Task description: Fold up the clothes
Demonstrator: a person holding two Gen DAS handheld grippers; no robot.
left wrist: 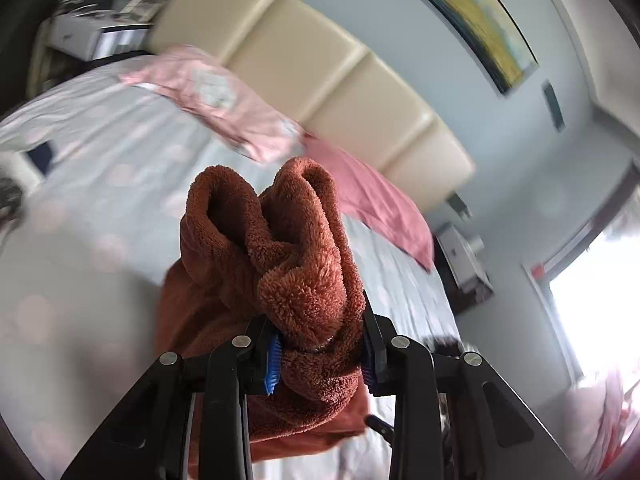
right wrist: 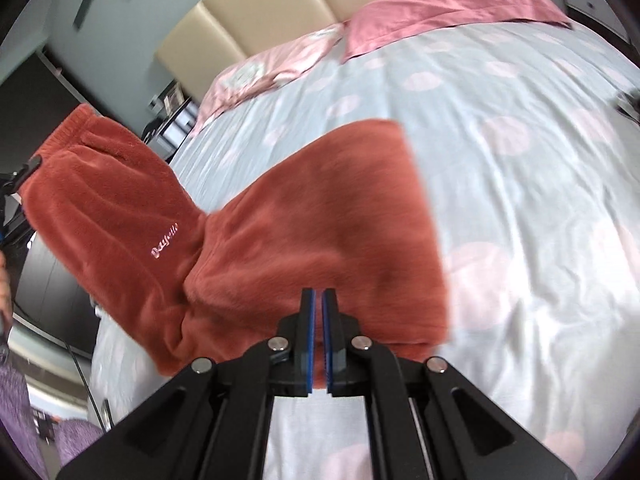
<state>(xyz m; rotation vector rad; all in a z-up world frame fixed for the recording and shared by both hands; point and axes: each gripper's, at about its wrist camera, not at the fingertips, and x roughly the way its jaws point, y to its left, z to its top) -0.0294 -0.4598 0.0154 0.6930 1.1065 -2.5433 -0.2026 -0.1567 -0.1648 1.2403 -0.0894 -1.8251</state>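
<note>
Fleece trousers (right wrist: 248, 240), rust-red, hang between my two grippers above the dotted bedspread (right wrist: 500, 160). My left gripper (left wrist: 320, 354) pinches a bunched fold of the fleece; my right gripper (right wrist: 319, 344), pressed together, sits at their near edge. Pink pillows (right wrist: 440, 8) lie far ahead by the cream headboard (right wrist: 280, 4).

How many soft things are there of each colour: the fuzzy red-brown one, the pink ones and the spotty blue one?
Fuzzy red-brown garment: 1
Pink pillows: 2, one plain and one patterned
Light blue bed cover with pink spots: 1
Total: 4
</note>
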